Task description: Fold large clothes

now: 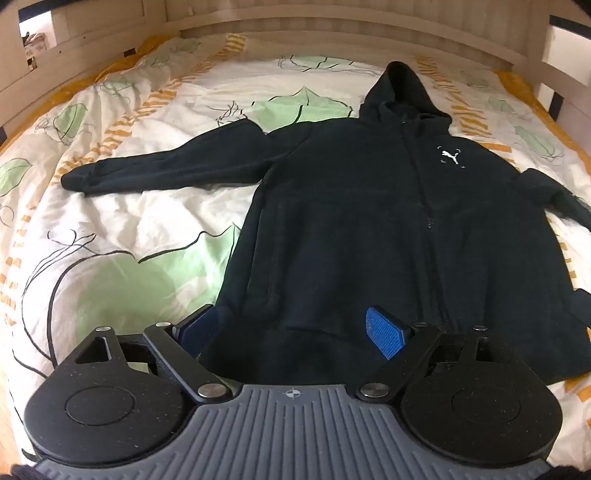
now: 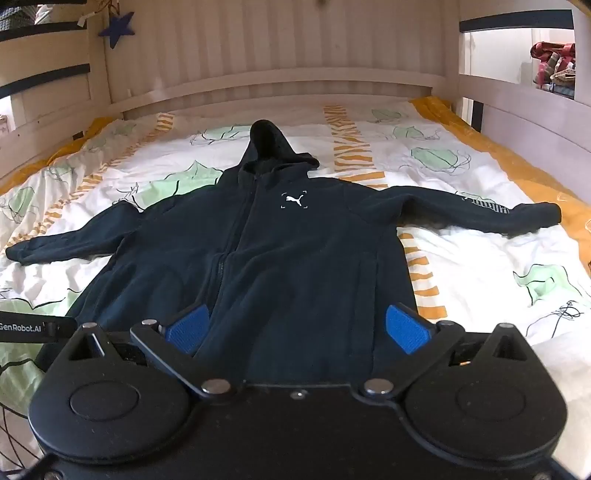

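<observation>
You had one dark hooded jacket (image 2: 280,251) spread flat, front up, on the bed's leaf-print duvet (image 2: 480,266), and everything else sat around that jacket. It had one hood (image 2: 275,151) pointing away from you toward the pale wooden bed frame (image 2: 280,88), one zip down the middle, one small white logo (image 2: 294,200) on the chest, and two sleeves stretched out to either side; the sleeve (image 2: 480,212) on the logo side carried grey lettering near its cuff. You held two grippers over the jacket's hem end, both tilted down at it. Your left gripper (image 1: 293,332) had its jaws wide apart, two blue pads above the hem, nothing gripped between them. Your right gripper (image 2: 295,328) likewise stood with its jaws fully spread, two blue pads over the lower front of the jacket, holding nothing. One blue star (image 2: 117,27) hung on the frame beyond the hood, to its left in the right wrist view.
</observation>
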A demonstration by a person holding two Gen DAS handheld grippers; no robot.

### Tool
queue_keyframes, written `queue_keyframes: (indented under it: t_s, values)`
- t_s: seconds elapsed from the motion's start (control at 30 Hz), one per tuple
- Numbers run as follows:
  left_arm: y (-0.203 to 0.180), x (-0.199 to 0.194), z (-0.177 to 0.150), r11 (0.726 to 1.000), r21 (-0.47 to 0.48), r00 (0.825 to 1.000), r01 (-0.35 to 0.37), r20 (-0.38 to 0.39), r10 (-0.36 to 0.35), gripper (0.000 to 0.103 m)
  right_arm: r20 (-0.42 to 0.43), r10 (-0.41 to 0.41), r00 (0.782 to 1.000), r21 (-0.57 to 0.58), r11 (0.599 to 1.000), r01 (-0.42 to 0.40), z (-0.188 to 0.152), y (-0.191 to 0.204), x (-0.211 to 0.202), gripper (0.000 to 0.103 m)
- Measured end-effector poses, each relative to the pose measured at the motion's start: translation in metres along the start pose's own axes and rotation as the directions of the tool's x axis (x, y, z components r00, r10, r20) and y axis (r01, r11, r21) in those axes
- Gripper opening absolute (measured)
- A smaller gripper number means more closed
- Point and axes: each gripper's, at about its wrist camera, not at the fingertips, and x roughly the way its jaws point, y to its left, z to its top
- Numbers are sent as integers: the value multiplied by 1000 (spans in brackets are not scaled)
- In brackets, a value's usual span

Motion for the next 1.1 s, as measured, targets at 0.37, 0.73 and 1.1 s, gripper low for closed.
queue_keyframes:
  t_s: [0.37,0.73,1.1]
  values:
    - [2,10,-6,1000,-9,999,1,-40,-2,87,-63,13,998,6,1000,-13,3,5,11,102]
    - [-1,11,-11,1000,-2,998,-2,-58,2,87,-131,-6,991,-7,1000,5,-2,8,17,102]
    - [-1,15,-12,1000,-4,997,-9,-70,8,87,-187,-26,982,-20,1000,23,-4,10,24,102]
